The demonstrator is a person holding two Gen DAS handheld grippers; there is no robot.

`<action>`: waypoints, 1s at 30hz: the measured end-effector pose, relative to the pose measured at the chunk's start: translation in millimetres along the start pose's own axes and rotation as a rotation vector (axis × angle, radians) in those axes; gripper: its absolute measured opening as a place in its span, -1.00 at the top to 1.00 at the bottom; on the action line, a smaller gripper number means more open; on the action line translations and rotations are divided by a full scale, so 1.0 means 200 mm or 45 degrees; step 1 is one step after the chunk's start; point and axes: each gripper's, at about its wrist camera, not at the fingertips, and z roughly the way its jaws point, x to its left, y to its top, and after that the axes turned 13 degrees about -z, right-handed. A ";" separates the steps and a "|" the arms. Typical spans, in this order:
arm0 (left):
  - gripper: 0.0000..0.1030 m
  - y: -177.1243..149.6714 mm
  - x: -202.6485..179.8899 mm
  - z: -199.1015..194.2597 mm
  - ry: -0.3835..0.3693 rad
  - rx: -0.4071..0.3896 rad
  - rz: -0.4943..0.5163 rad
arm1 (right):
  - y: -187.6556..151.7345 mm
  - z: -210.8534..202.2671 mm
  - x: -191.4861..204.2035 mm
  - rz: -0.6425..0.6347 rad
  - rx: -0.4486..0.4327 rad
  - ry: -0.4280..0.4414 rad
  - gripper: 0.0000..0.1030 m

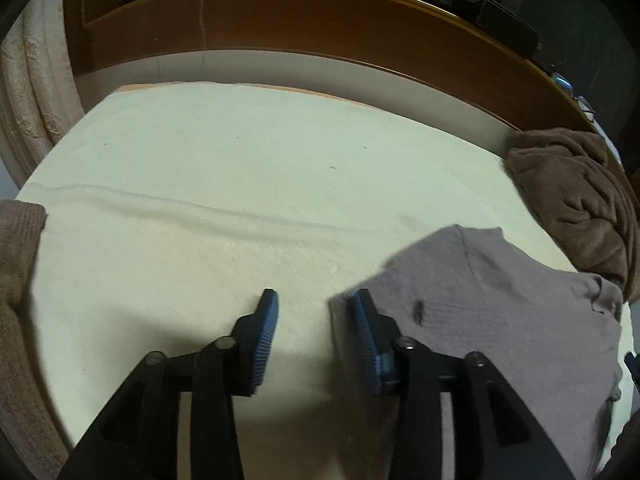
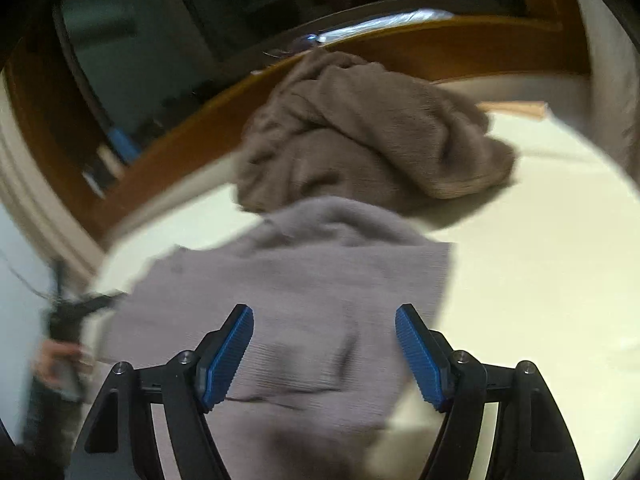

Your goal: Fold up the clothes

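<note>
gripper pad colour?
Blue, ribbed pads; clearest in the right wrist view.

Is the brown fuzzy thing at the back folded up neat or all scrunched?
Scrunched. The brown fuzzy garment sits in a lumpy, wrinkled heap against the wooden bed frame, with no flat, squared layers.

The left gripper (image 1: 312, 300) points down, its two blue pads apart with nothing between them. The right gripper (image 2: 324, 314) points down too. Its pads (image 2: 228, 354) stand wide apart and press on nothing. At the left edge of the right view, a blurred hand (image 2: 54, 364) holds something dark.
</note>
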 end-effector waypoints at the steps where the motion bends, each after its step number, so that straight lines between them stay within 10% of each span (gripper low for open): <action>1: -0.14 0.00 -0.01 0.00 0.000 0.004 0.007 | 0.01 0.02 0.01 -0.011 0.019 0.003 -0.46; 7: -0.51 0.00 -0.01 0.04 0.012 0.025 0.034 | -0.02 0.17 0.00 -0.045 0.138 -0.063 0.31; 13: -0.56 -0.01 -0.03 0.02 0.018 0.034 0.069 | 0.00 0.20 0.02 -0.115 0.161 -0.075 0.32; 16: -0.53 -0.03 -0.04 0.00 -0.030 0.042 0.095 | 0.00 0.20 0.08 -0.216 0.159 -0.105 0.76; 17: -0.41 -0.04 -0.04 0.00 -0.051 0.042 0.100 | 0.00 0.18 0.10 -0.248 0.134 -0.110 0.85; 19: 0.79 -0.04 -0.06 -0.01 -0.097 0.039 0.106 | 0.02 0.12 0.15 -0.300 0.056 -0.117 0.90; 24: 0.80 -0.03 -0.05 -0.12 -0.136 -0.127 0.072 | 0.07 -0.06 0.25 -0.432 -0.162 -0.285 0.91; 30: 0.81 0.00 -0.08 -0.09 -0.134 -0.163 0.085 | 0.05 0.04 0.20 -0.436 -0.101 -0.369 0.91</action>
